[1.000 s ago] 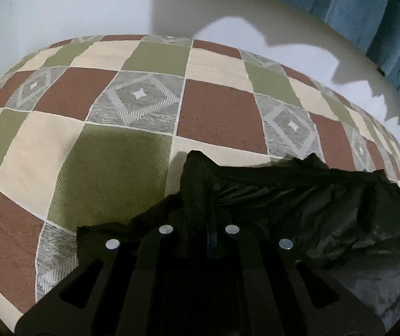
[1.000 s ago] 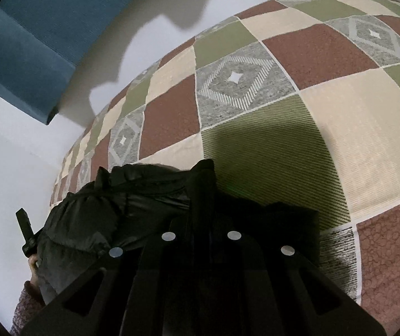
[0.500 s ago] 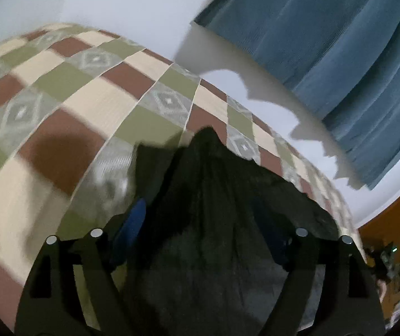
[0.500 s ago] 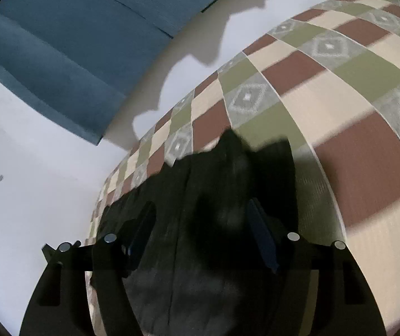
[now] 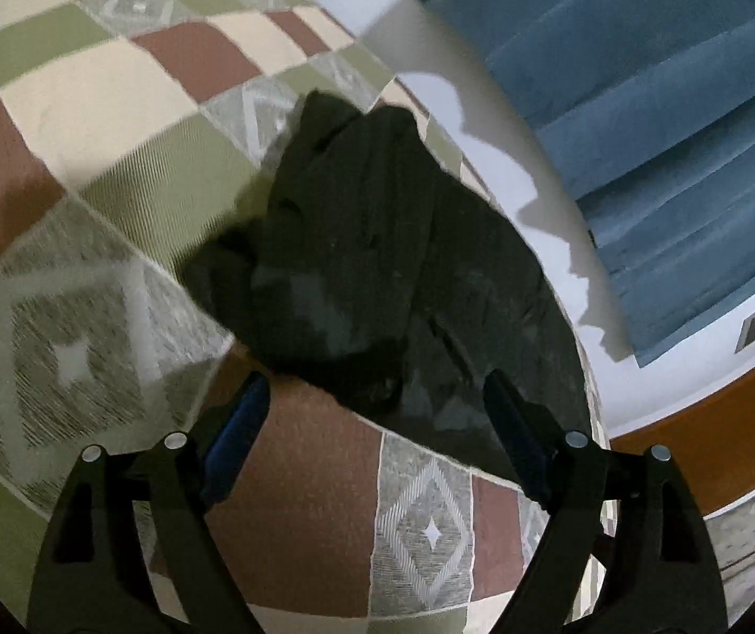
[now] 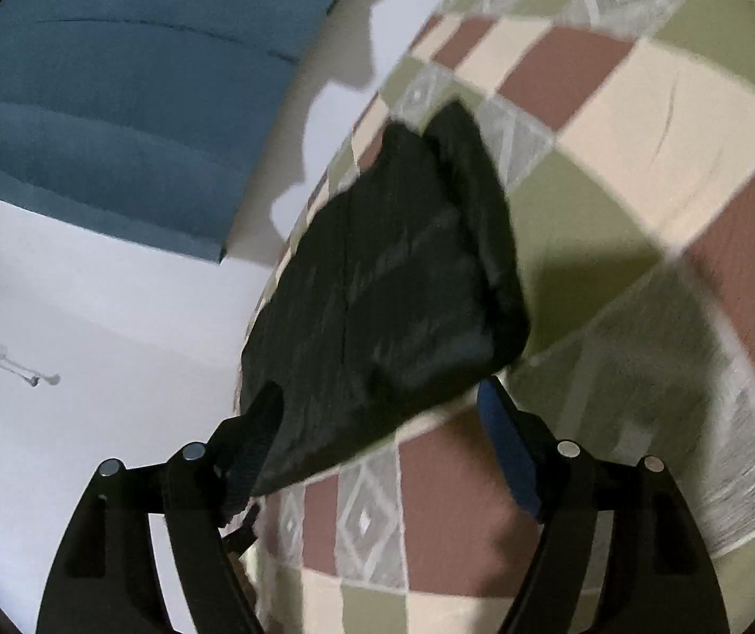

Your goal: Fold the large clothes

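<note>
The black garment (image 5: 377,264) is seen ahead of both grippers on the bed (image 5: 113,95), long axis running away; the left gripper (image 5: 377,412) is released, its jaws wide and empty; the right gripper (image 6: 377,422) is opening, nothing pressed.

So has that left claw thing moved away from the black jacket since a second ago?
Yes. The left gripper has let go and backed off: the black jacket now lies farther ahead on the checked bedspread, jaws wide apart.

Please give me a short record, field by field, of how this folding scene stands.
garment: black padded jacket, folded into a bundle
surface: checked bedspread of brown, cream and green squares
left gripper: wide apart, nothing pinched
right gripper: jaws opening, jacket edge between them, not pinched
backdrop: blue pleated curtain on white wall
</note>
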The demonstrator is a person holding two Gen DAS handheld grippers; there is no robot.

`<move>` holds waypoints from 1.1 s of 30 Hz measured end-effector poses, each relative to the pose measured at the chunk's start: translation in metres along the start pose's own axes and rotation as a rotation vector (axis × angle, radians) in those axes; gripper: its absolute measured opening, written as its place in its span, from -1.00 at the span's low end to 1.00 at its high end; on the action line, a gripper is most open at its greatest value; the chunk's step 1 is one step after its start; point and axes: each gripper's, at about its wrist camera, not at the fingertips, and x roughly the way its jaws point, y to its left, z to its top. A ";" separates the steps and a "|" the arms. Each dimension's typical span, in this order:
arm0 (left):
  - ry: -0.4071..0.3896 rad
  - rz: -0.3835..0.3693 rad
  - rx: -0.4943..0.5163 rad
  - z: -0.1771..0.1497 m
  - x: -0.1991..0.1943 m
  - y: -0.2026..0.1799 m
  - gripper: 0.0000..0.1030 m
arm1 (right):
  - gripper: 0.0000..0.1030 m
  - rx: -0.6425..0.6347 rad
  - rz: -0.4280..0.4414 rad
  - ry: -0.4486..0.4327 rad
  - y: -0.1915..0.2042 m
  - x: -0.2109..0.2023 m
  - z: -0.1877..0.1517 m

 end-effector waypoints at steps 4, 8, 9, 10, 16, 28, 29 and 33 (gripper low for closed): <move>0.024 -0.020 -0.044 -0.001 0.014 0.003 0.60 | 0.46 0.022 -0.011 0.037 0.000 0.023 -0.009; 0.006 -0.008 -0.038 0.003 0.022 0.004 0.60 | 0.46 0.024 -0.034 0.021 0.004 0.036 -0.015; 0.002 -0.008 -0.042 0.004 0.023 0.005 0.60 | 0.47 0.020 -0.043 0.017 0.006 0.041 -0.013; -0.002 -0.009 -0.046 0.006 0.025 0.005 0.60 | 0.50 0.016 -0.051 0.013 0.008 0.045 -0.012; -0.031 -0.007 -0.061 0.013 0.032 0.006 0.60 | 0.57 -0.002 -0.087 -0.025 0.014 0.060 -0.005; -0.070 0.058 -0.050 0.025 0.048 -0.003 0.56 | 0.55 0.000 -0.093 -0.089 0.016 0.072 0.012; -0.075 0.069 -0.042 0.025 0.050 -0.004 0.50 | 0.53 -0.014 -0.109 -0.090 0.017 0.074 0.013; -0.083 0.123 0.014 0.025 0.054 -0.007 -0.08 | 0.15 -0.057 -0.172 -0.089 0.017 0.080 0.013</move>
